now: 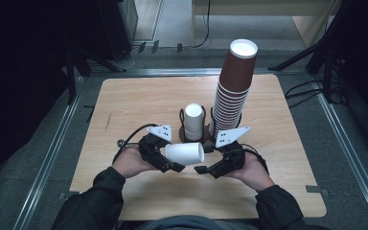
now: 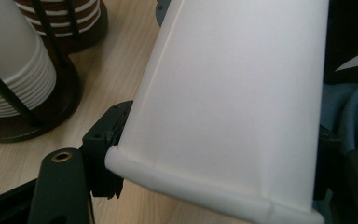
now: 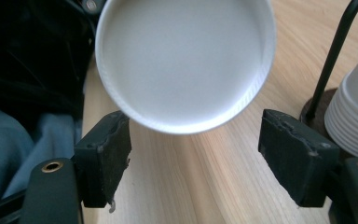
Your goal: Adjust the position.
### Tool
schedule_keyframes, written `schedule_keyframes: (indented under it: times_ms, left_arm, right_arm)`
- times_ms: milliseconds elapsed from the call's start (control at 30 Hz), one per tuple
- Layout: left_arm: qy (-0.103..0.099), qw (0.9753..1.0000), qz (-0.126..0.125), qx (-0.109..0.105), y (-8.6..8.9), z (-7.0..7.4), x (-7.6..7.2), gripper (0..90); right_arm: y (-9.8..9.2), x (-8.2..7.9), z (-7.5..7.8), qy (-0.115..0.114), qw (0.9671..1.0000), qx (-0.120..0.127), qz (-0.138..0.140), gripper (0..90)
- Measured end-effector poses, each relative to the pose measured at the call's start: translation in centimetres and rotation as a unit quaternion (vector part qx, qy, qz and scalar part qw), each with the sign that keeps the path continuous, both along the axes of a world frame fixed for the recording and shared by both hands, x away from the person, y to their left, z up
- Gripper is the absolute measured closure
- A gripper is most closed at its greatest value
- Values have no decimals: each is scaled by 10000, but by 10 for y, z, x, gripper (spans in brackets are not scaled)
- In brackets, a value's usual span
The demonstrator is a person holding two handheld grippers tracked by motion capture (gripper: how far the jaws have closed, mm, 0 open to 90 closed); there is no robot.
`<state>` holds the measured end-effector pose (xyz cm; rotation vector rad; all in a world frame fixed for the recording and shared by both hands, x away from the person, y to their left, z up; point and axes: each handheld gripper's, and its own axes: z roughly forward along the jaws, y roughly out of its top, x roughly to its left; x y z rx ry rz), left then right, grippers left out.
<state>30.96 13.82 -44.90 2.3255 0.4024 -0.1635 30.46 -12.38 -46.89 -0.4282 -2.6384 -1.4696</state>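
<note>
In the high view, the left gripper [image 1: 172, 162] sits just below the frame's centre, its jaws pinching a white cup [image 1: 185, 154] that lies on its side, open mouth turned toward the right gripper [image 1: 205, 168]. That gripper's jaws are spread and hold nothing, just short of the cup's rim. Above them at centre stands a short stack of white cups [image 1: 193, 121] in a wire holder, and right of it a tall brown stack [image 1: 235, 86], both on the wooden table [image 1: 134, 103].
</note>
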Motion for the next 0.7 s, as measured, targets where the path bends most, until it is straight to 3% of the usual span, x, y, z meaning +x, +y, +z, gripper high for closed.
schedule_keyframes:
  times_ms: [167,400,700]
  left_arm:
    - [-117,9990,12,434,-1,-4,0,263]
    - [-189,9954,-4,943,-5,-12,0,263]
    - [-156,9918,-38,1272,-9,-20,1,263]
  right_arm:
    - [1,0,-3,0,9999,-167,-23,271]
    - [3,0,-6,-79,9992,-380,28,270]
    - [8,-2,-10,-124,9980,-623,61,252]
